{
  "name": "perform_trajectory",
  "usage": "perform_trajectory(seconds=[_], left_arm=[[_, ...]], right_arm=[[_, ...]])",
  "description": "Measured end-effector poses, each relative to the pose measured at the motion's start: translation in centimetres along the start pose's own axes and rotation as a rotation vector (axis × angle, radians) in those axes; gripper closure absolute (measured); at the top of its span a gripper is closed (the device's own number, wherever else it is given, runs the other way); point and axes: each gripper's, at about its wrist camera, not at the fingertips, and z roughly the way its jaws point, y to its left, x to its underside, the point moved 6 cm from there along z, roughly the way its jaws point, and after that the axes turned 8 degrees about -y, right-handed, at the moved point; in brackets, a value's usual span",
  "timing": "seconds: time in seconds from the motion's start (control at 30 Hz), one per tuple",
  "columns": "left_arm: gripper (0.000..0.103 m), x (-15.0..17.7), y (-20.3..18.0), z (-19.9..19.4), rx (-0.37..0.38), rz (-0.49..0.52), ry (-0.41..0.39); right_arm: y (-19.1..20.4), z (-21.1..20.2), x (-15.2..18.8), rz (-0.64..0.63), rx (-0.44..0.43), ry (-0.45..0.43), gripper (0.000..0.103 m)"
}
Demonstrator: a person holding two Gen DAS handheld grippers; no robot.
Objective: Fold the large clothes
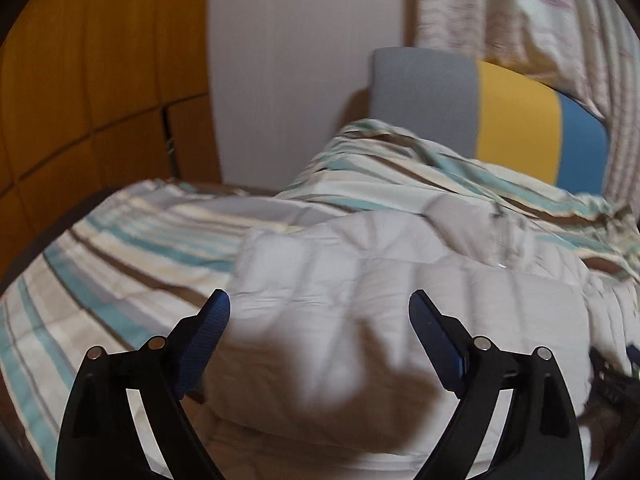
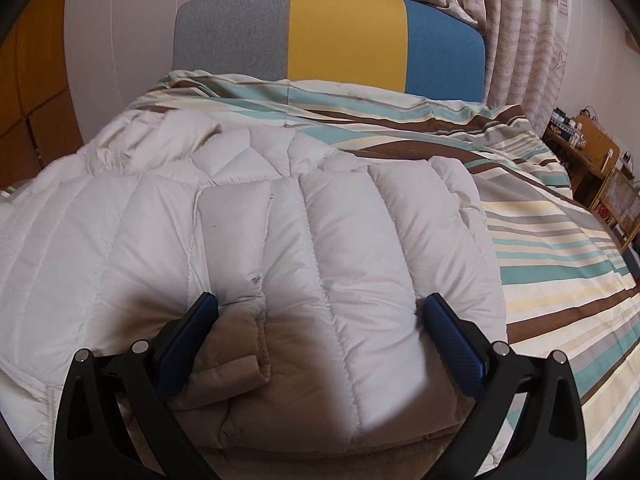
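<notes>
A white quilted puffer jacket point(image 2: 280, 232) lies partly folded on the striped bedspread point(image 2: 560, 248). It also shows in the left wrist view point(image 1: 380, 300), blurred. My right gripper point(image 2: 320, 304) is open, its blue-padded jaws standing wide on either side of the jacket's folded near part, just above it. A sleeve point(image 2: 236, 232) lies across the top of the jacket. My left gripper point(image 1: 319, 300) is open and empty, hovering over the jacket's left part. The right gripper's dark tip point(image 1: 612, 376) shows at the right edge of the left wrist view.
A grey, yellow and blue headboard point(image 2: 344, 32) stands at the far end of the bed. Curtains point(image 2: 528, 40) hang behind it. A wooden side table with small items point(image 2: 588, 148) is at the right. A wooden wardrobe point(image 1: 92, 80) stands at the left.
</notes>
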Motion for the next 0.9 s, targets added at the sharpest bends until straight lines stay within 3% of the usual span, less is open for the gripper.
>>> perform_trajectory(seconds=[0.2,0.3,0.4,0.57,0.9], left_arm=[[0.013,2.4,-4.0,2.5,0.063,0.142,0.089],[0.013,3.3,-4.2,4.1,0.074,0.138,0.126],[0.011,3.9,-3.6,5.2,0.095,0.082,0.165],[0.009,5.2,-3.1,7.1,0.137,0.055,0.235],[0.006,5.2,-3.3,7.5,0.124,0.076,0.267]], right_arm=[[1.7,-3.6,-3.1,0.026,-0.118,-0.126,0.002],[4.7,-3.5,-4.5,-0.011,-0.195,-0.122,0.002],[8.0,-2.2,-4.5,-0.05,-0.281,-0.06,0.002],[10.3,1.8,-1.9,-0.105,-0.254,0.051,0.002],[10.4,2.9,-1.1,-0.116,-0.227,0.049,0.002]])
